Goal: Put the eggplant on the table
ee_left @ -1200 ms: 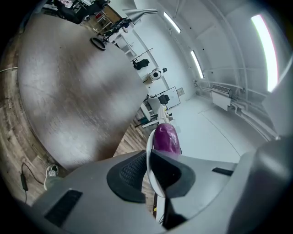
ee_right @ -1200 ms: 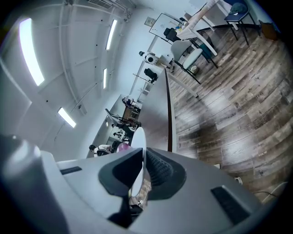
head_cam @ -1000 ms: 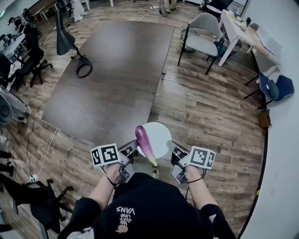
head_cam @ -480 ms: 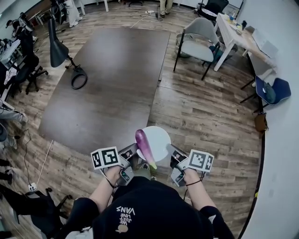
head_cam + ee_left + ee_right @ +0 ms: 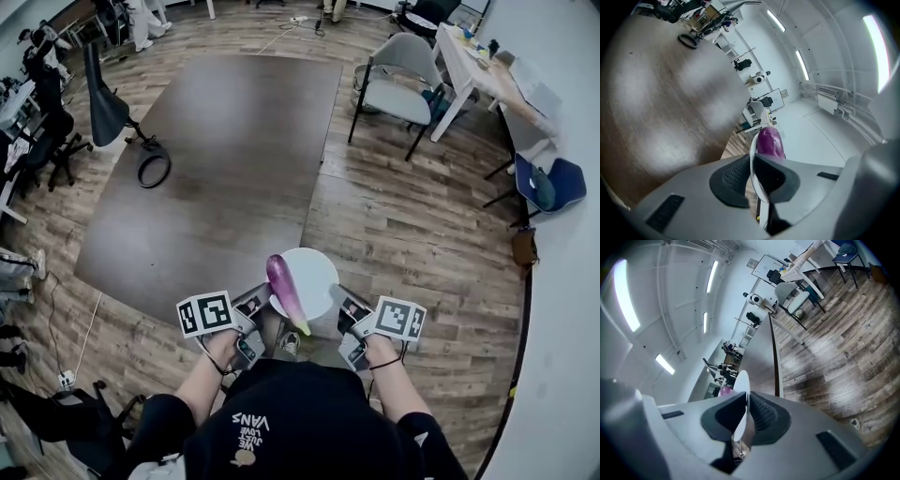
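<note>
Both forearms reach forward from the body, and the left hand (image 5: 223,349) and right hand (image 5: 380,351) sit level with each other, close in front of the chest. Each hand tips its tool slightly downward and inward, so the two converge on a white plate (image 5: 317,270) between them. The left claw (image 5: 257,302) is clamped narrow on the plate's left rim (image 5: 753,157), pads pressing on both faces. The right claw (image 5: 341,300) is likewise pinched on the right rim (image 5: 742,380). The purple eggplant (image 5: 284,289) lies on the plate's left part, just beside the left claw, lengthwise from near to far. The plate is carried in the air by the near right corner of the dark desk (image 5: 225,141), over the wooden floor (image 5: 412,216)
</note>
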Available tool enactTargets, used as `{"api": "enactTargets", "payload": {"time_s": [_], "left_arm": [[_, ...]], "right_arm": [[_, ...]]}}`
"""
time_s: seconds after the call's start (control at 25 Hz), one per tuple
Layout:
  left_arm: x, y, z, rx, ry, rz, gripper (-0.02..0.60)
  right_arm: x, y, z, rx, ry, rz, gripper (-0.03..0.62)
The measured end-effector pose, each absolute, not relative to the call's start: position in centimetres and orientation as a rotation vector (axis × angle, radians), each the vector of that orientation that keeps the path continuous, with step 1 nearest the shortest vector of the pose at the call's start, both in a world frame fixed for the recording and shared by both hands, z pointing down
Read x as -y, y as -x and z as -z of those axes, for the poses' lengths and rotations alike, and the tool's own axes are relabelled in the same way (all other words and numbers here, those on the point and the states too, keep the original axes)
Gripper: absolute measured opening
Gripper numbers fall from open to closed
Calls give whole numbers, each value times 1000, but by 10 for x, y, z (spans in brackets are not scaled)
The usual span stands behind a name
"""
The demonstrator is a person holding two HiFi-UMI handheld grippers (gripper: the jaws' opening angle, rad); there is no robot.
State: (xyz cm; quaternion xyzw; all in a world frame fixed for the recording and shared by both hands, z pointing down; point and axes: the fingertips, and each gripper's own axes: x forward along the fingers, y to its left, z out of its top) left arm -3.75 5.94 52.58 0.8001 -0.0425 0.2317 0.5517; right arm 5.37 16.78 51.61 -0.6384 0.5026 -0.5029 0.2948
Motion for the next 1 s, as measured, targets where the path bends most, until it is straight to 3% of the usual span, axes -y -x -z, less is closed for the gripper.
{"api": "enactTargets", "payload": {"time_s": [0.64,1.0], "left_arm": [[-82,-28,-525,316,-1847,-340,37],[-74,-21,-529,465,-1814,-246,37]], "right_arm": [[-163,-145,-511,-1605,1592,1466,37],[-138,-150,-524,-1749,1508,1574,37]]}}
